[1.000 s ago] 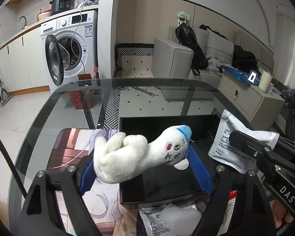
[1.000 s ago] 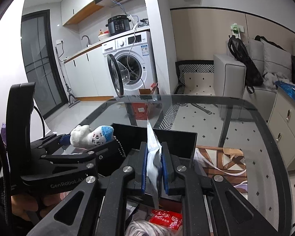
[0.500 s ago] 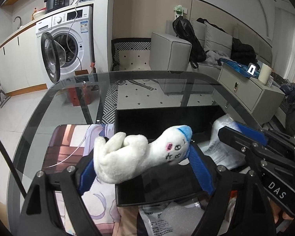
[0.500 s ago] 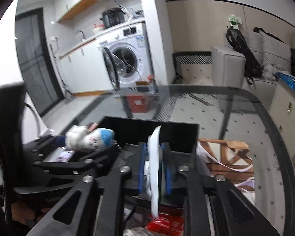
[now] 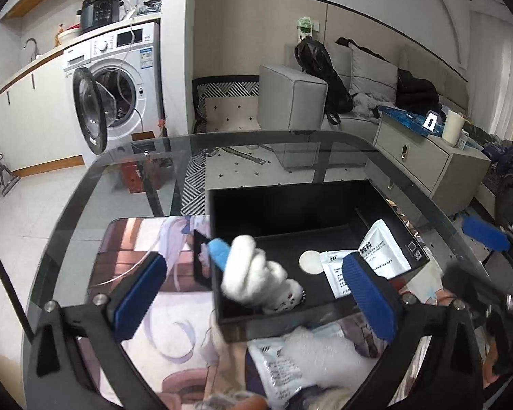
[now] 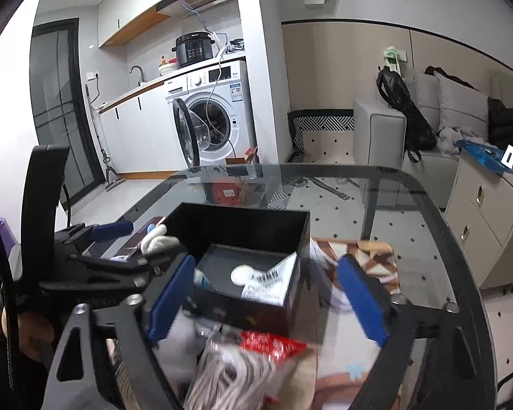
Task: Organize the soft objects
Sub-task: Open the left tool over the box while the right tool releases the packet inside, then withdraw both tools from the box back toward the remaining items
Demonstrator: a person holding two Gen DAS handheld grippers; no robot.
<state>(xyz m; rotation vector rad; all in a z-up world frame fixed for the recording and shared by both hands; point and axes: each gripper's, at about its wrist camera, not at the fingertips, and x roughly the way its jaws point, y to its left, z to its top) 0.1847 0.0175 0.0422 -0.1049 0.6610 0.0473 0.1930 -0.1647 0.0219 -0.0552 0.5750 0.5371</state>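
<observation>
My left gripper (image 5: 253,294) stands wide, its jaws having just opened further, and the white plush toy (image 5: 256,276) that was clamped between the blue pads a moment ago is loose: it sits between my fingers but touches neither pad, tipped blue cap up against the near-left wall of the black box (image 5: 290,212), its body down inside. My right gripper (image 6: 266,300) has likewise just sprung open from a full pinch; the white sachet (image 6: 270,282) it was squeezing now lies flat on the floor of the box, straight ahead of and below its fingertips, beside a small white disc (image 6: 241,275). Both hands are therefore empty, with nothing pressed by either pair of pads. I read this as two drops made at once into the same box, so two soft things are stowed. What is left lies nearer to me, under and behind the fingers on the glass table (image 5: 95,212): another printed pouch (image 5: 273,365) and a bubble-wrap wad below my left gripper, and a red packet (image 6: 270,345) and a bundle of pale cord (image 6: 229,379) under my right. The toy leans on the box wall and may tip either way, so I would check that it has settled inside before fetching the next piece.
</observation>
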